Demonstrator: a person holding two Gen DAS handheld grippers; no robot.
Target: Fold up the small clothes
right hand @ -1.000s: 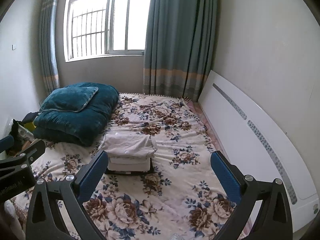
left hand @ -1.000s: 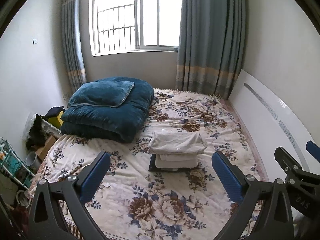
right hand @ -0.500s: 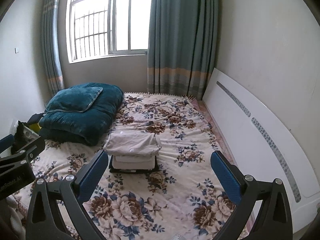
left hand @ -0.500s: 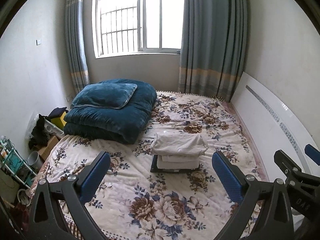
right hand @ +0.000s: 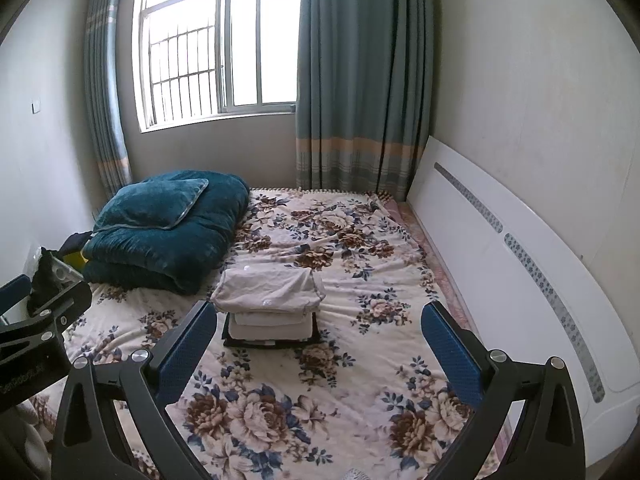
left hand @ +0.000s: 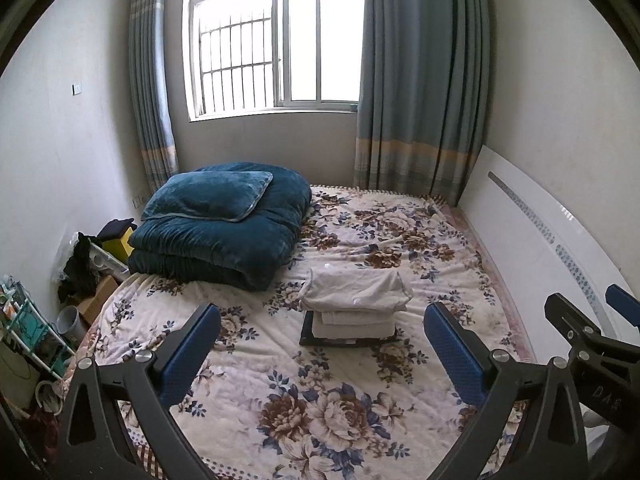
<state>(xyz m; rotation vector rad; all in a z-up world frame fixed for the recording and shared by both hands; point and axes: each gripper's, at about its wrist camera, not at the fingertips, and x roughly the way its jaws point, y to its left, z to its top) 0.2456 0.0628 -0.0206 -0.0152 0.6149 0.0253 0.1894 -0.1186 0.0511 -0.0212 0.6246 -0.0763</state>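
Left gripper (left hand: 322, 344) and right gripper (right hand: 320, 344): both hanging above the bed (left hand: 328, 404) with jaws spread wide, gripping nothing. Stack of folded clothes (left hand: 354, 300): sitting mid-bed on a dark board (left hand: 344, 340), just beside the folded blue quilt (left hand: 220, 232).

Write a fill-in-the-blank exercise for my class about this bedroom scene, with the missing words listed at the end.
1. The stack of folded clothes rests on the ____ bedspread.
2. The teal pillow lies on top of the folded ____.
3. Both the left gripper and the right gripper are ____ and hold nothing.
4. The bottom item of the stack is ____ in colour.

Missing words: floral; quilt; open; dark
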